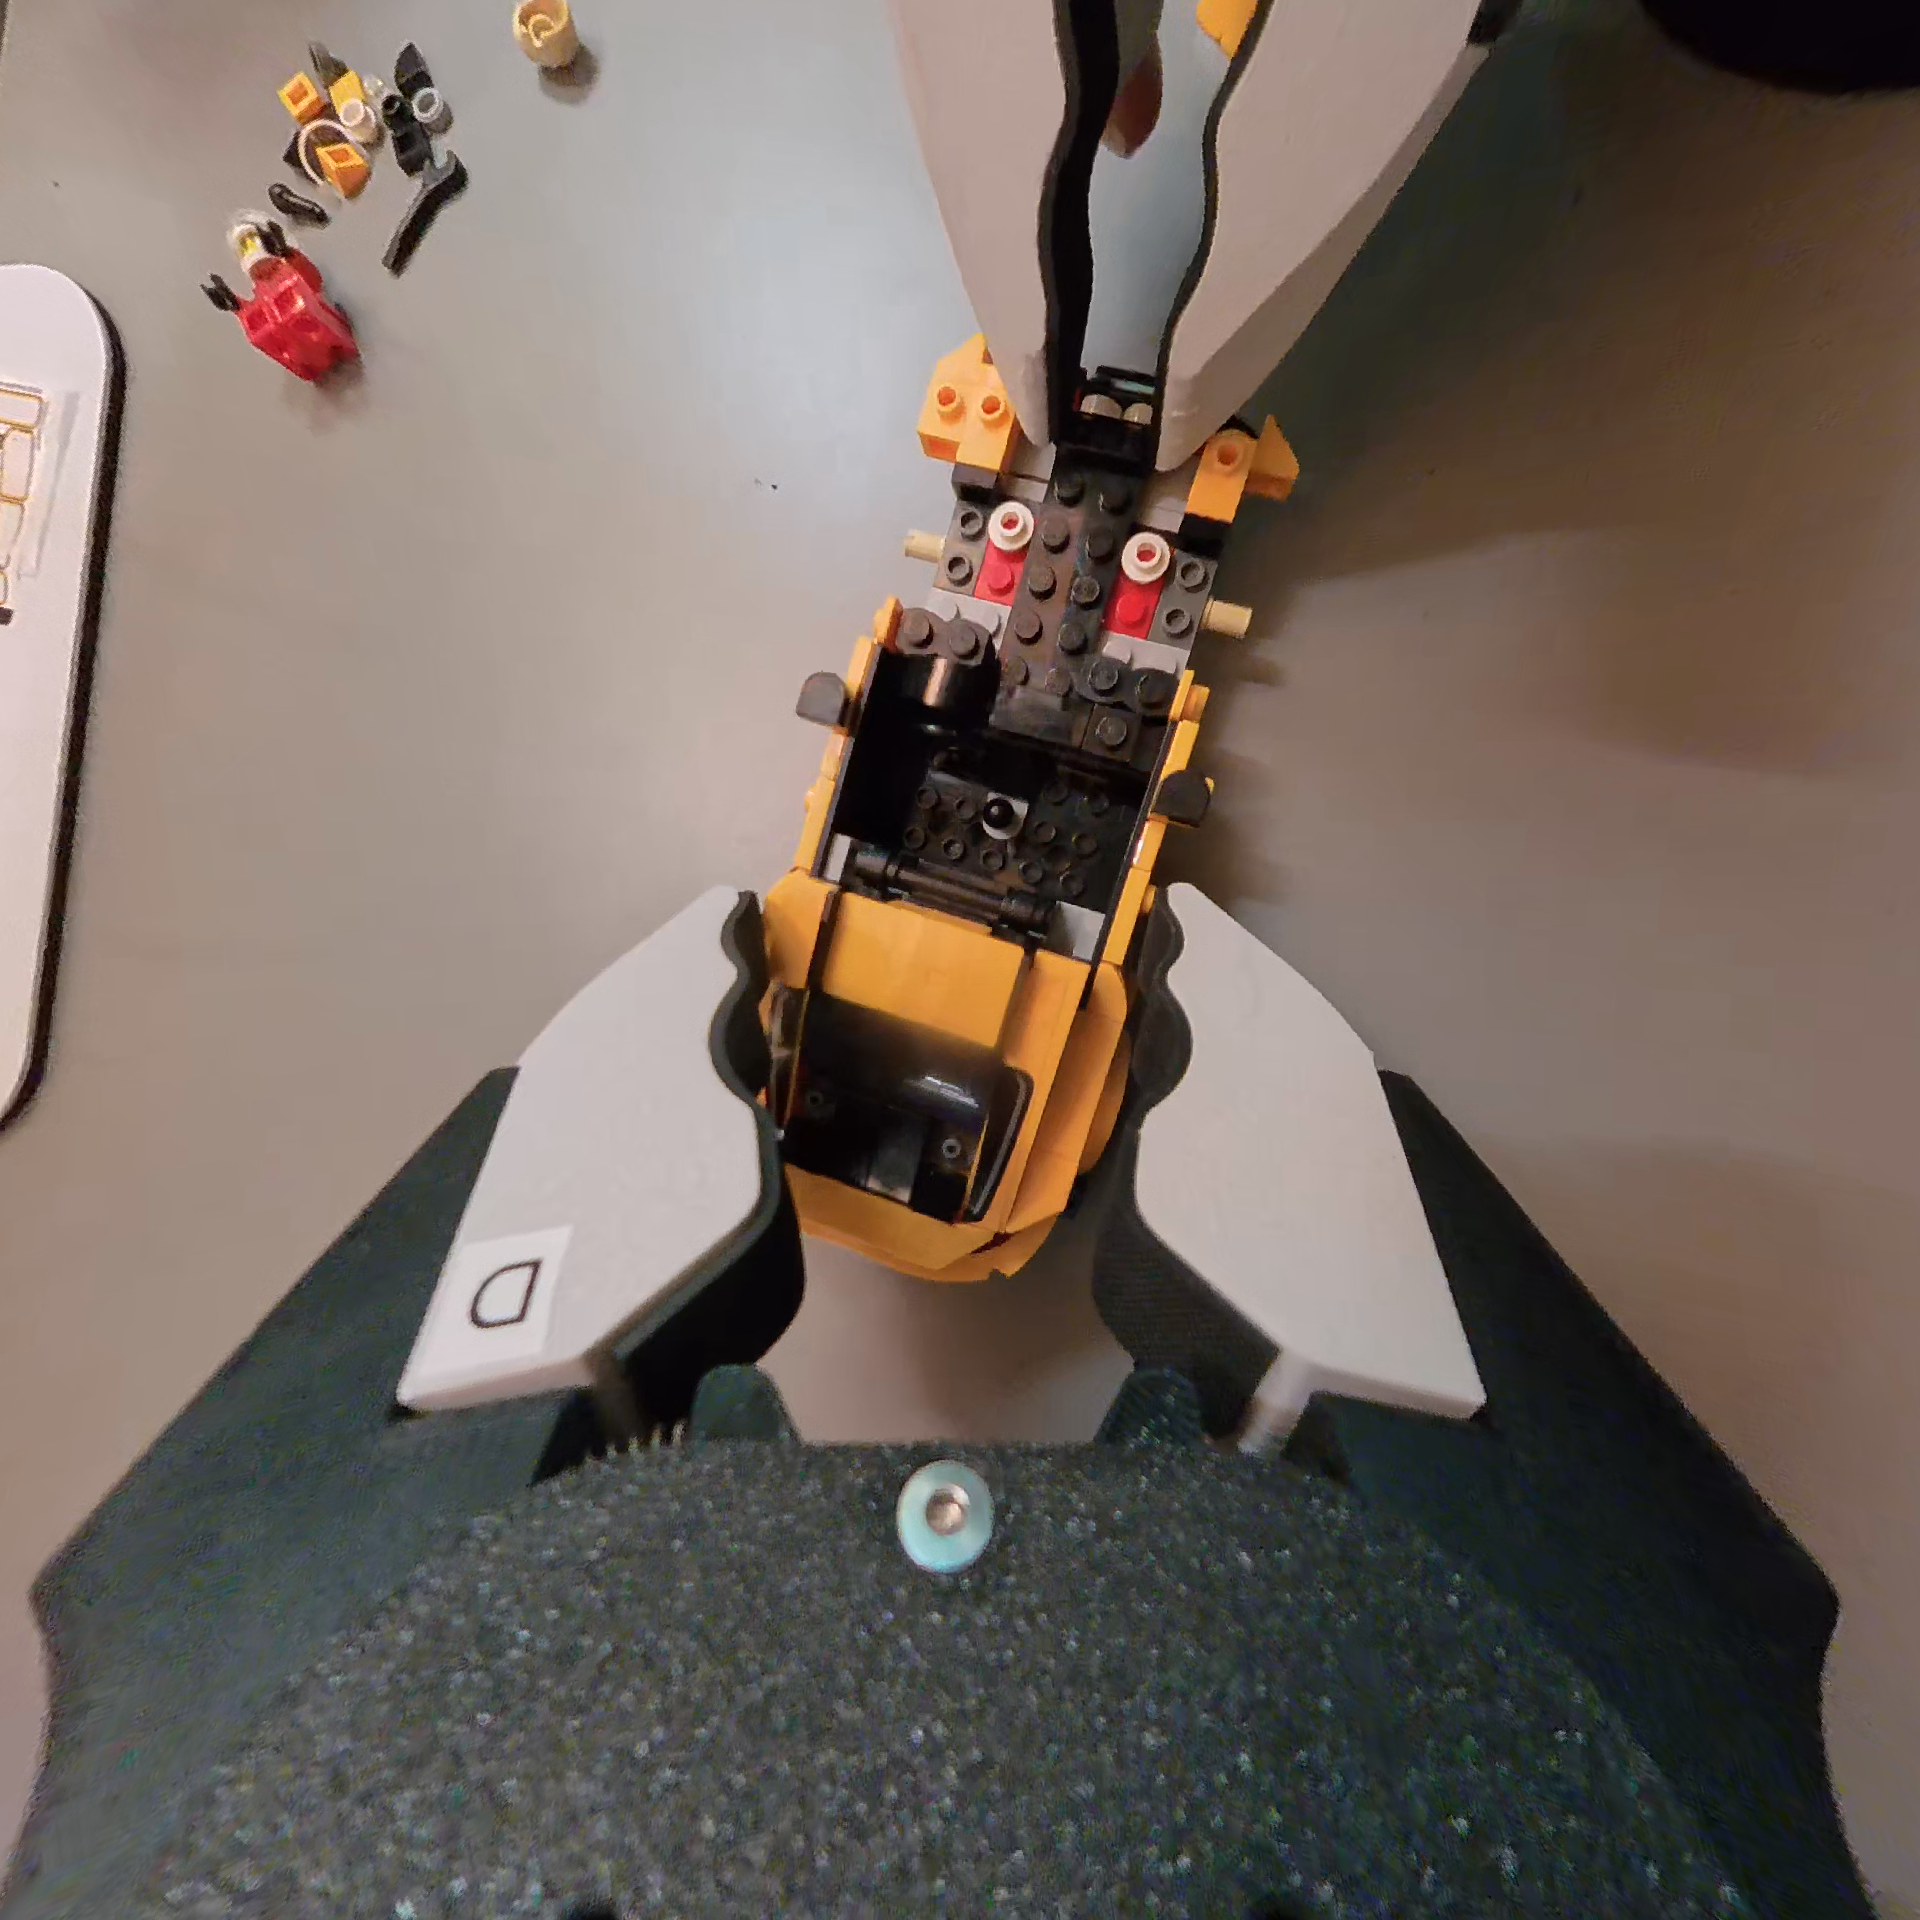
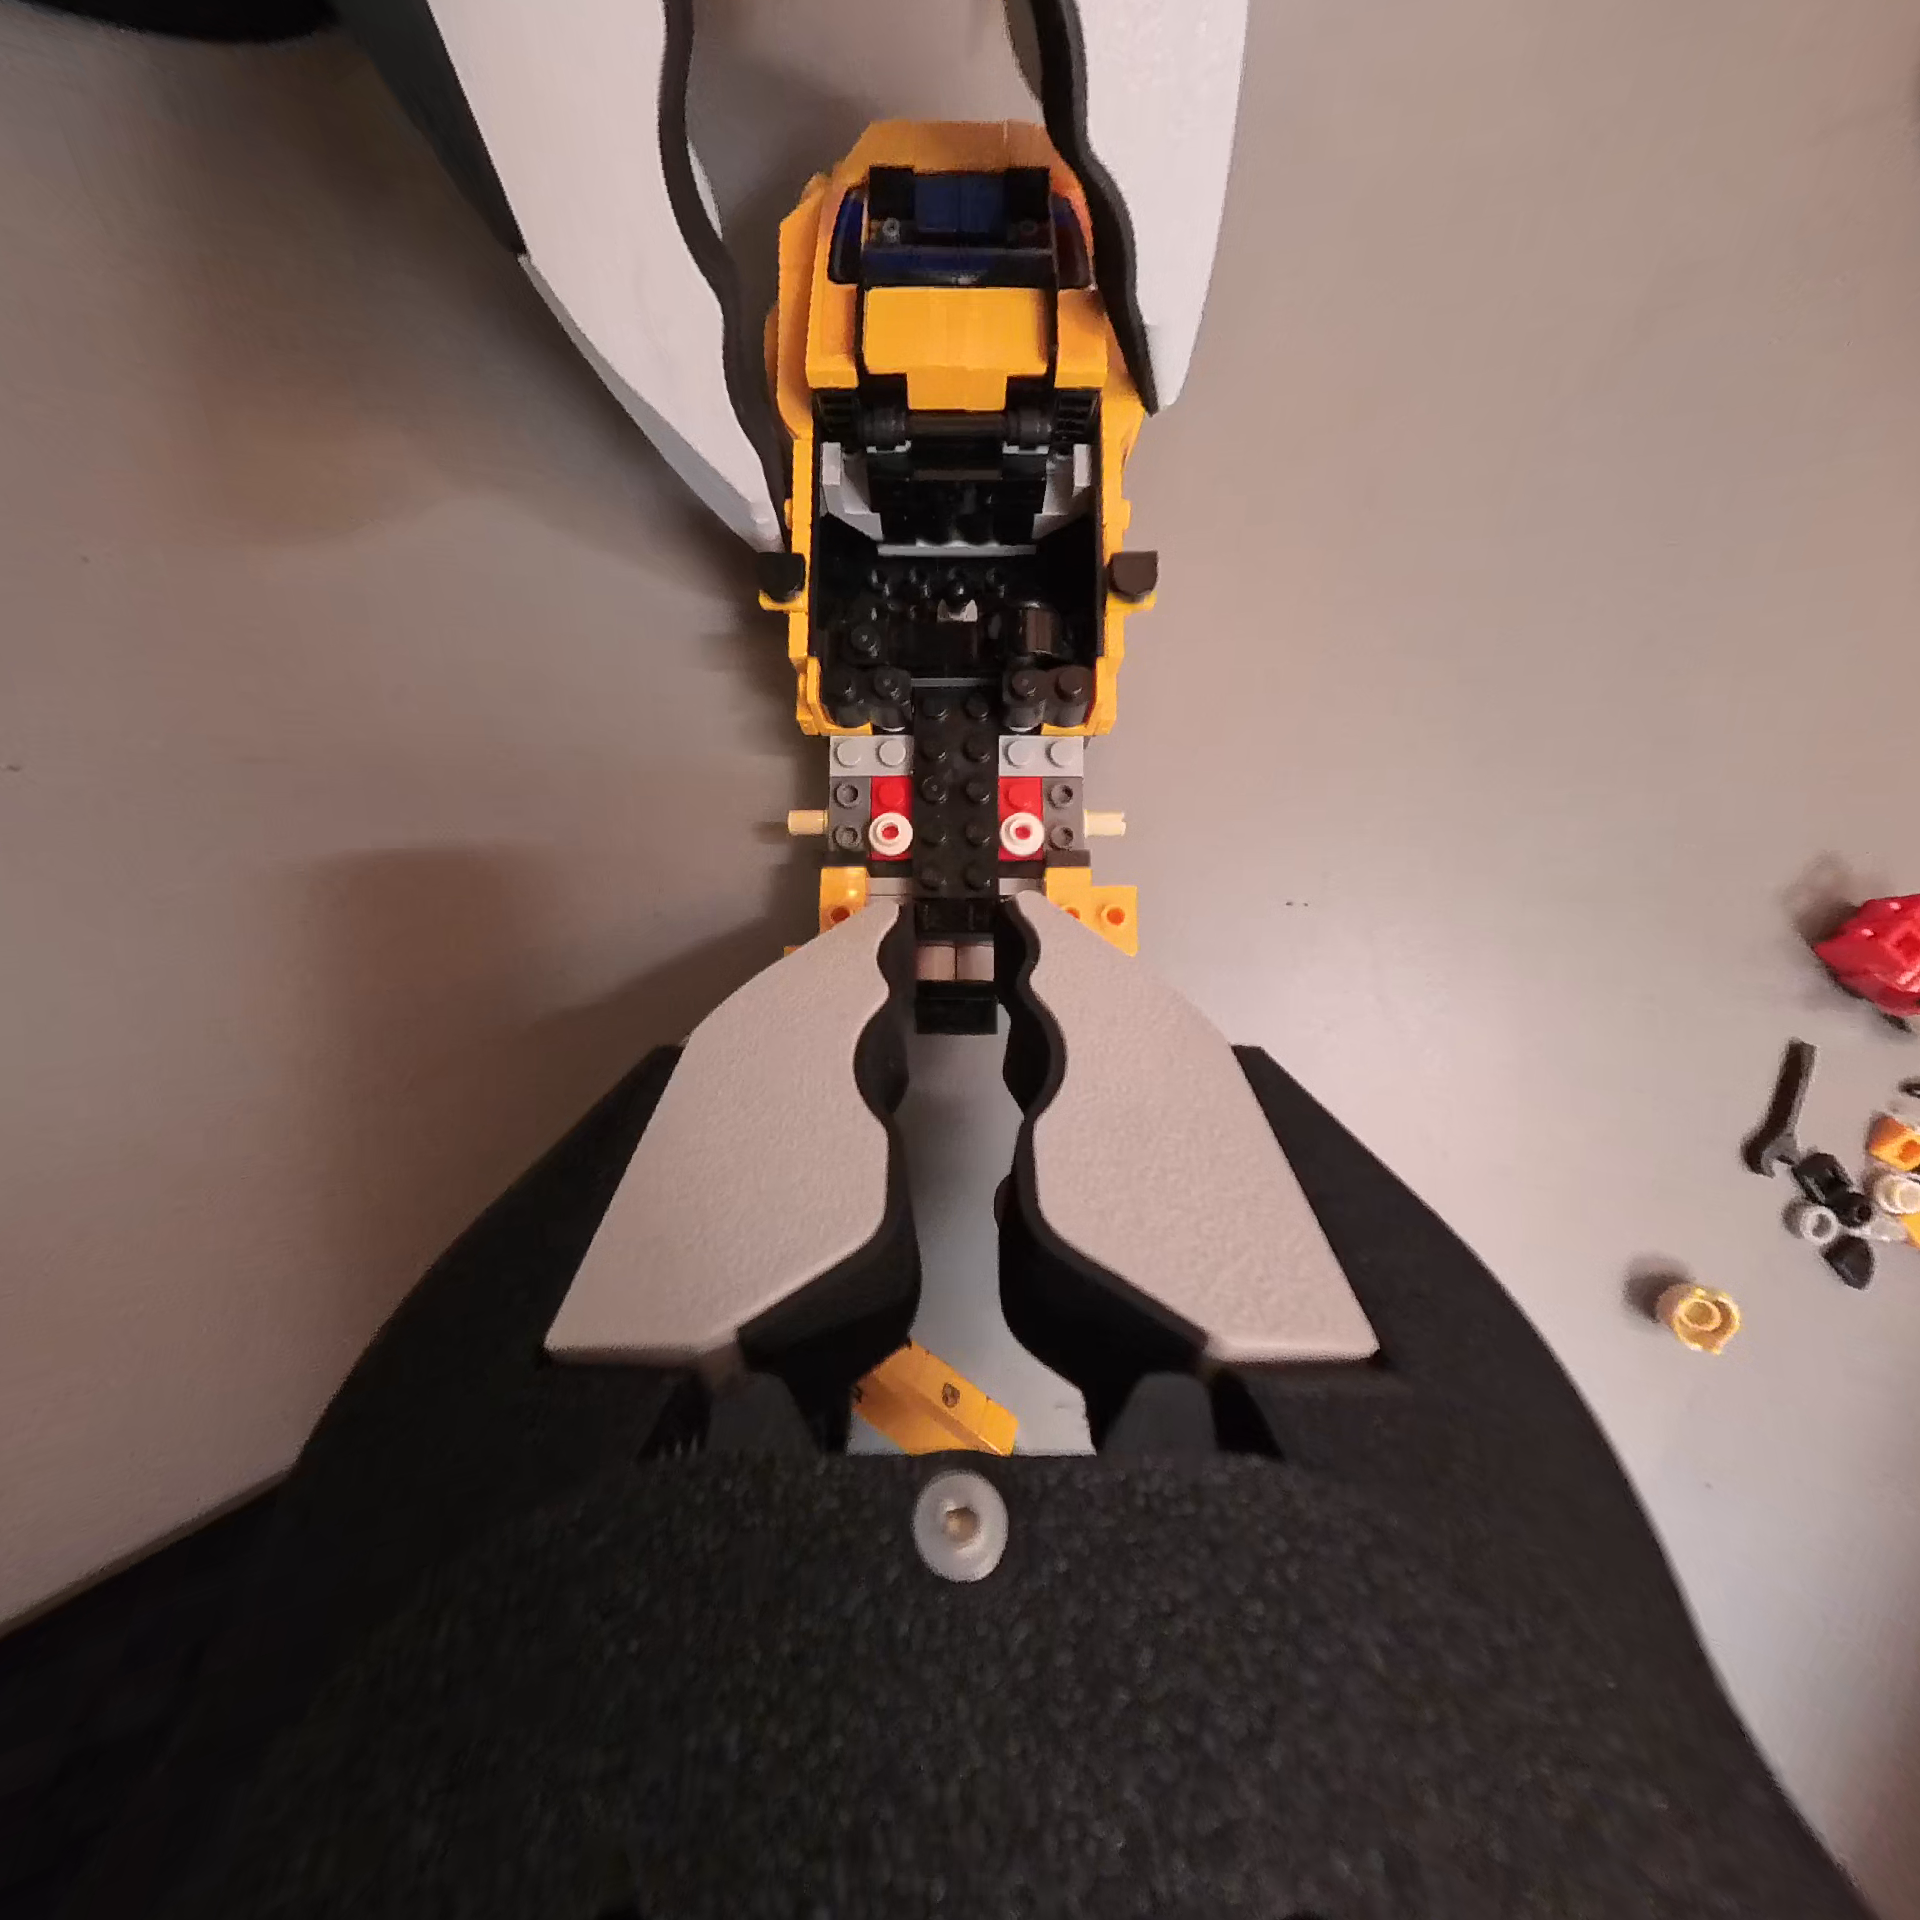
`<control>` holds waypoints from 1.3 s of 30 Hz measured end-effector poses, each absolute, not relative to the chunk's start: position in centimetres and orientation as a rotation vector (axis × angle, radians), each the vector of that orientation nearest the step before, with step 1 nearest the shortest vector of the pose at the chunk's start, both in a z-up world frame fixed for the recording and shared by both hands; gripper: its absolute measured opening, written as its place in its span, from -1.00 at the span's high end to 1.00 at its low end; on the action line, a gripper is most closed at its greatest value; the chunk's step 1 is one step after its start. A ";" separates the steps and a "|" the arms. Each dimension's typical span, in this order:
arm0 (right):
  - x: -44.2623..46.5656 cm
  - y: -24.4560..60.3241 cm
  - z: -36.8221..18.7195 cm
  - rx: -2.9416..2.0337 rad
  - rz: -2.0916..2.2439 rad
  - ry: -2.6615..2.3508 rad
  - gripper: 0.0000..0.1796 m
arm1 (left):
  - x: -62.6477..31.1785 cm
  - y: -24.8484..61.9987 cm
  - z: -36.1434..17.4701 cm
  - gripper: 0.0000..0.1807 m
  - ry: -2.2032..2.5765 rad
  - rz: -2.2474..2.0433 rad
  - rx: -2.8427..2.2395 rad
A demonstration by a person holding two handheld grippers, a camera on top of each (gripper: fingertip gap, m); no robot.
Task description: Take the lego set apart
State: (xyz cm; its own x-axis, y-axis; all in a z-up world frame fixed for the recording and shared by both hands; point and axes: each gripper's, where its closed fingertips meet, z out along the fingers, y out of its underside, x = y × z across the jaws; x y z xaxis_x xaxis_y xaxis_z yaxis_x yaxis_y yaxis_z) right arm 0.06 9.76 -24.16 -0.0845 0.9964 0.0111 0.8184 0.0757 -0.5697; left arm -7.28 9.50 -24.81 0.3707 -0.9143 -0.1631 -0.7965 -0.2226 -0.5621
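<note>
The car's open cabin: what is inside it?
Inside the car are black studded plates and a black cylinder. The floor under them and the space beneath the yellow roof are hidden.

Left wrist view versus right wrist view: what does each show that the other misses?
Only the left wrist view shows the white pad at the table's edge. Only the right wrist view shows a loose yellow piece lying under the right tool. Both show the yellow car, held by the left tool at one end, and the pile of removed parts.
</note>
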 end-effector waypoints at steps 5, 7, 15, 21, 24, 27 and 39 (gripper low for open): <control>0.0 9.8 -24.0 -1.792 0.597 -1.954 0.85 | -7.3 9.5 -24.8 0.23 1.486 -0.252 -2.070; 0.0 9.8 -23.8 -1.785 0.592 -1.951 0.85 | -7.3 9.6 -24.7 0.24 1.483 -0.254 -2.066; 0.1 9.7 -24.0 -1.779 0.590 -1.929 0.85 | -7.2 9.5 -24.9 0.23 1.514 -0.233 -2.070; 0.0 9.8 -23.9 -1.801 0.645 -1.880 0.86 | -7.2 9.6 -25.0 0.23 1.525 -0.226 -2.075; -1.5 9.7 -21.0 -1.732 0.810 -1.759 1.00 | -6.5 9.4 -25.4 0.23 1.568 -0.203 -2.048; -0.7 9.2 -22.5 -1.696 0.676 -1.892 1.00 | -6.6 9.3 -25.3 0.24 1.585 -0.176 -2.050; 2.3 11.7 -19.4 -1.788 0.818 -1.625 0.89 | -6.8 9.4 -25.2 0.24 1.550 -0.203 -2.071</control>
State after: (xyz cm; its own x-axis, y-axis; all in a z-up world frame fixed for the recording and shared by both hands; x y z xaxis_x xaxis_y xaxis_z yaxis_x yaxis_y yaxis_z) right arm 2.33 11.68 -19.38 0.0684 0.9960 -0.0568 0.6388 -0.0875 -0.7644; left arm -6.83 9.44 -25.20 0.3269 -0.9248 -0.1945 -0.8435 -0.1927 -0.5013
